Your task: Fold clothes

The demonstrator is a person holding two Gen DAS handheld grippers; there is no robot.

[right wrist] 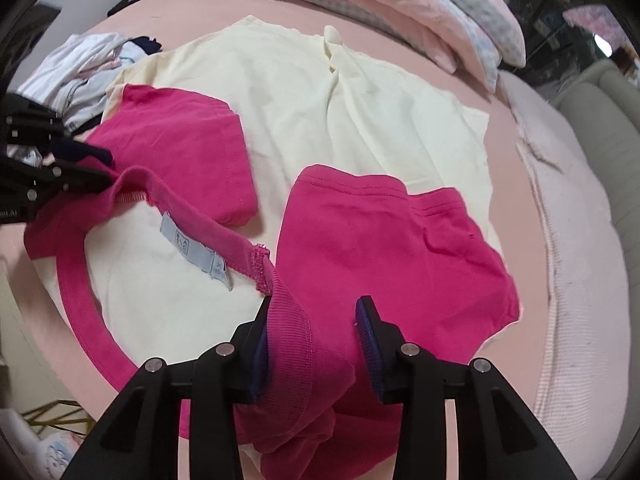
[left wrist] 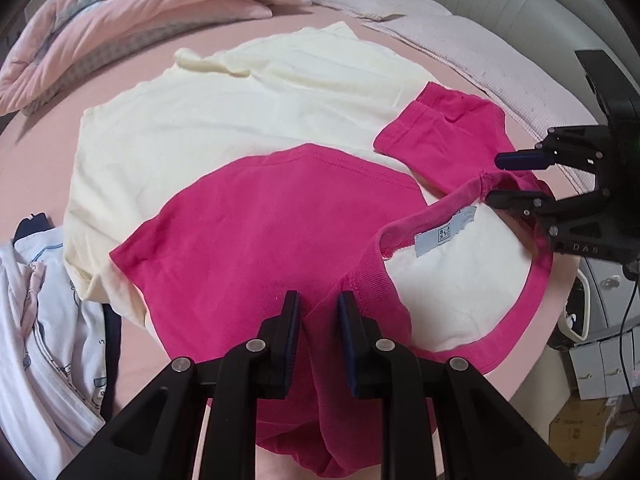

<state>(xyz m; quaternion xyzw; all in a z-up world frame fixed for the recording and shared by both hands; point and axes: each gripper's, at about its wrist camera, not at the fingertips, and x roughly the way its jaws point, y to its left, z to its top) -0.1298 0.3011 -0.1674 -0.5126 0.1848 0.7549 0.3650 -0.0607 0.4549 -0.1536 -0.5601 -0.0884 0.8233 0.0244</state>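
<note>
Pink sheet [left wrist: 48, 152] covers the bed, and at nine o'clock in the left wrist view a heap of white printed clothes [left wrist: 44, 320] lies on it. At the centre a cream T-shirt with magenta sleeves and collar [left wrist: 248, 120] is spread flat, its body reaching toward twelve o'clock. The left gripper [left wrist: 318, 304], at six o'clock, has its jaws nearly closed, pinching a magenta shoulder fold. A pale blue label [left wrist: 444, 230] hangs from the collar at about four o'clock. At three o'clock the right gripper [left wrist: 496, 180] sits at the other shoulder. In the right wrist view its jaws stand parted; the ribbed collar cloth touches the left pad [right wrist: 260, 344] while the right pad [right wrist: 370, 328] stands clear. Folded pink quilts [right wrist: 420, 0] lie at one o'clock.
</note>
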